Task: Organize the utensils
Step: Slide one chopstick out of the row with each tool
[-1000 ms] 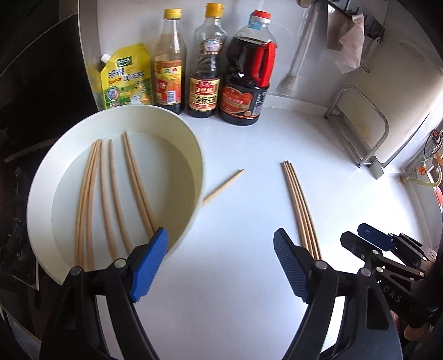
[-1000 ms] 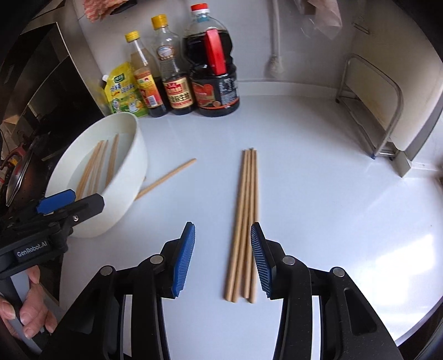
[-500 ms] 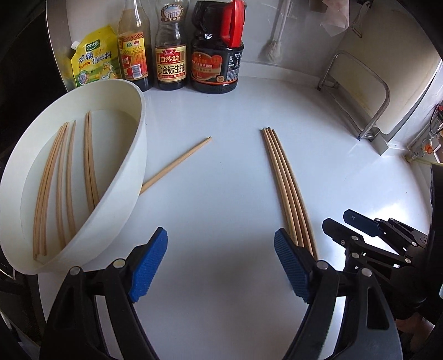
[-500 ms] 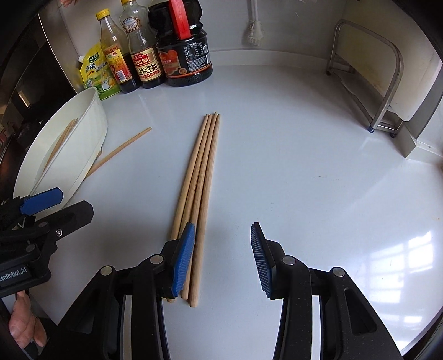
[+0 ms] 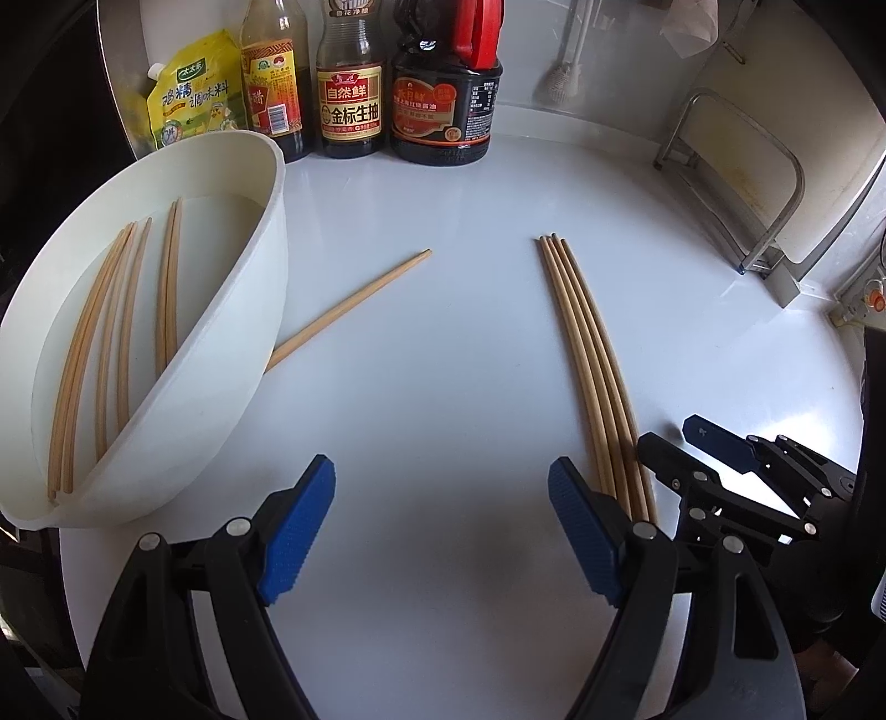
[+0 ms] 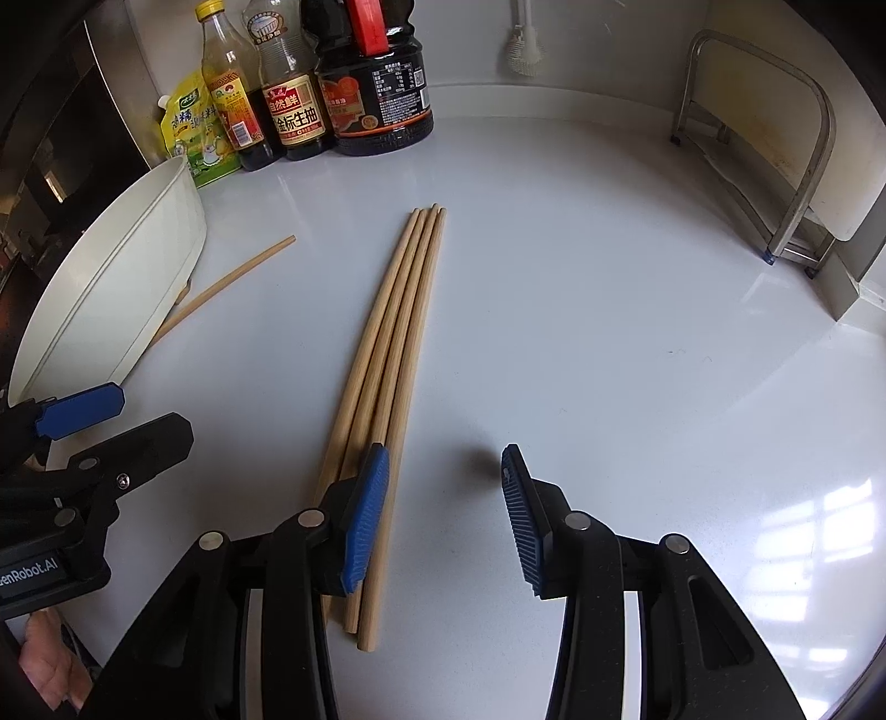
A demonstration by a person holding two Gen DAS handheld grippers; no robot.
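Note:
Several wooden chopsticks (image 6: 387,354) lie bundled side by side on the white counter, also seen as the bundle (image 5: 587,354) in the left wrist view. My right gripper (image 6: 446,509) is open low over the counter; its left pad sits over the bundle's near end, with bare counter between the fingers. My left gripper (image 5: 443,526) is open wide over bare counter, the bundle just outside its right finger. A white bowl (image 5: 232,354) at left holds several chopsticks (image 5: 116,338). One loose chopstick (image 5: 354,304) pokes out from beside the bowl.
Sauce bottles (image 5: 351,83) and a yellow seasoning pouch (image 5: 185,97) line the back wall. A metal rack (image 6: 775,166) with a cutting board stands at the right. A brush (image 6: 523,50) hangs on the wall. A hand (image 6: 50,664) holds the left tool.
Both grippers have come down toward the counter. The bundle, earlier between the right fingers, now lies under and left of the right gripper's left pad. Jaw widths look unchanged.

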